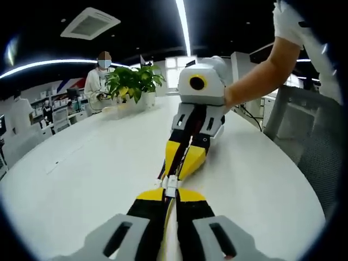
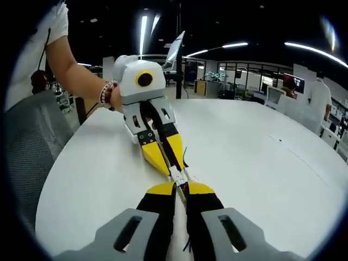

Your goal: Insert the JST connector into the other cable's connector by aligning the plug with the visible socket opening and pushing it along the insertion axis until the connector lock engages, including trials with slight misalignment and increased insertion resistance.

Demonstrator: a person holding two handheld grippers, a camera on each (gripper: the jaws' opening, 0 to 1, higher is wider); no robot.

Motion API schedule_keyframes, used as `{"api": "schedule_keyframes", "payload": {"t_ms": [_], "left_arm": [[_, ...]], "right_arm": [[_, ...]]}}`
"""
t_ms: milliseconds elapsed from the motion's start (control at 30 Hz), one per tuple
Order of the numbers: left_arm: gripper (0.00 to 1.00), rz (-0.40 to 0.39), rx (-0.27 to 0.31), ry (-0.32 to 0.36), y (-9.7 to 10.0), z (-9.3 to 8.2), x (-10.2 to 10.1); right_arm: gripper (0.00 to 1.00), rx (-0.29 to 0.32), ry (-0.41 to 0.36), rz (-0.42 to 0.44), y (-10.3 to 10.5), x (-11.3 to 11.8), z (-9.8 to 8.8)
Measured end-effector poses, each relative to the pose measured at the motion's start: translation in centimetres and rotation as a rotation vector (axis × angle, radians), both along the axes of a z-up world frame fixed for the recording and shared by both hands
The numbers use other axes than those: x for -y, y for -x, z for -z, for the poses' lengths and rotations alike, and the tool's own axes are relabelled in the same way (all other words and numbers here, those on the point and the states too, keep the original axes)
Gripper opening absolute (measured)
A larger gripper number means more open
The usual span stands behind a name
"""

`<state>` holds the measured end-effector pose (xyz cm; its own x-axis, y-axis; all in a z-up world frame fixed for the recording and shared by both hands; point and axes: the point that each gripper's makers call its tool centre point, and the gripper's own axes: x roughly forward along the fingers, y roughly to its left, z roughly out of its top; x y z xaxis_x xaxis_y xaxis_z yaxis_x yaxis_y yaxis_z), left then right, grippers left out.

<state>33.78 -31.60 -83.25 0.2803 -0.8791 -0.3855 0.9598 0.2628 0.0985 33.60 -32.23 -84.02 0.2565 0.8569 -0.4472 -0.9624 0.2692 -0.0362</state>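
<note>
1. In the left gripper view, the left gripper (image 1: 170, 197) rises from the near edge with its yellow-tipped jaws drawn together, clamped on a small white JST connector (image 1: 171, 186) that sits right at the jaw tips.
2. The right gripper (image 1: 185, 159) comes in from the far side, pointing its yellow jaws back at the left one; its jaws are also together, and their tips meet the connector from the far end.
3. In the right gripper view, the right gripper (image 2: 182, 191) holds its jaws closed on the other cable's connector (image 2: 179, 176), a small white piece just beyond the tips.
4. There the left gripper (image 2: 165, 157) reaches in from the far left, its jaw tips touching the same white joint.
5. Whether the two connectors are fully seated cannot be told; they lie end to end between the two pairs of jaws.
6. Thin dark wires (image 2: 185, 200) trail back between the right jaws.
7. All this hovers over a white surface (image 1: 87, 168), with a potted plant (image 1: 133, 82) at its far side.
</note>
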Motion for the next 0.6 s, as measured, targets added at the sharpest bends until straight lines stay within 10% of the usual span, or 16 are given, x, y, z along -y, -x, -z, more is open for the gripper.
{"api": "schedule_keyframes", "payload": {"t_ms": [600], "left_arm": [[0.01,-0.043,-0.056,-0.005,-0.16,1.04,-0.08]], "right_arm": [[0.04,-0.014,0.010,0.023,-0.01,-0.02,0.85]]}}
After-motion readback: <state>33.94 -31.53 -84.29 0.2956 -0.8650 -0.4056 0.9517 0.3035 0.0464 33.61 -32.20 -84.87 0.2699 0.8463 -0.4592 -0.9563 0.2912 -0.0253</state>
